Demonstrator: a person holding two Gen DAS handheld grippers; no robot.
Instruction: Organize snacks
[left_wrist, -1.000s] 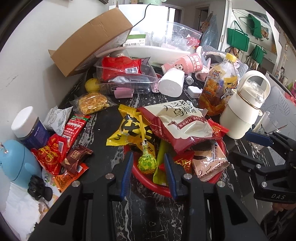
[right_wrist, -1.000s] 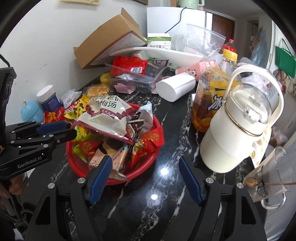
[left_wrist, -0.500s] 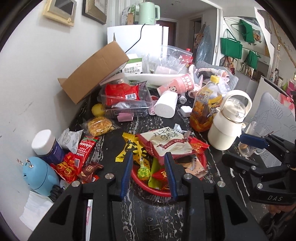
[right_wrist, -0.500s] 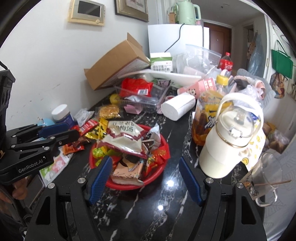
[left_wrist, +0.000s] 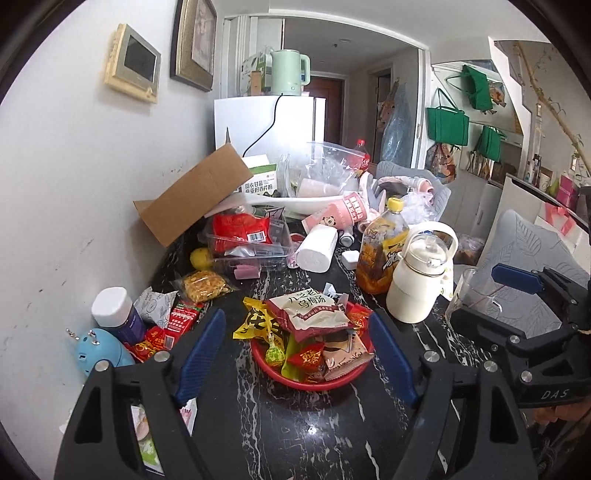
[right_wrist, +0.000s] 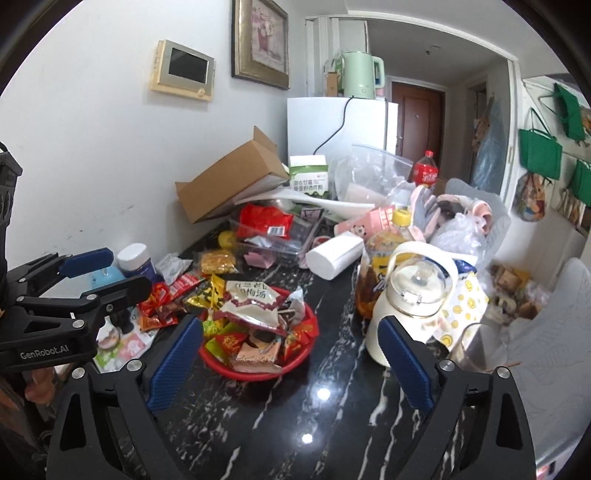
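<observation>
A red basket (left_wrist: 291, 380) (right_wrist: 299, 360) full of snack packets sits mid-table on the black marble top. A large white-and-maroon bag (left_wrist: 306, 312) (right_wrist: 251, 302) lies on top of the pile. More loose packets (left_wrist: 166, 328) (right_wrist: 166, 302) lie left of the basket by the wall. My left gripper (left_wrist: 295, 354) is open and empty, held back from and above the basket. My right gripper (right_wrist: 290, 365) is open and empty, also back from the basket. Each gripper shows at the edge of the other's view.
A white kettle-jug (left_wrist: 421, 280) (right_wrist: 410, 306), a tea bottle (left_wrist: 380, 251) and a glass cup (left_wrist: 469, 299) stand right of the basket. A cardboard box (left_wrist: 192, 195), a clear tray (left_wrist: 251, 247), a paper roll (left_wrist: 317, 247), a white-capped jar (left_wrist: 114, 310) and a blue gadget (left_wrist: 99, 350) crowd the back and left.
Both grippers have pulled back and up from the basket, so more of the room shows. My left gripper's jaws have opened wide from a narrow gap. The right stayed open.
</observation>
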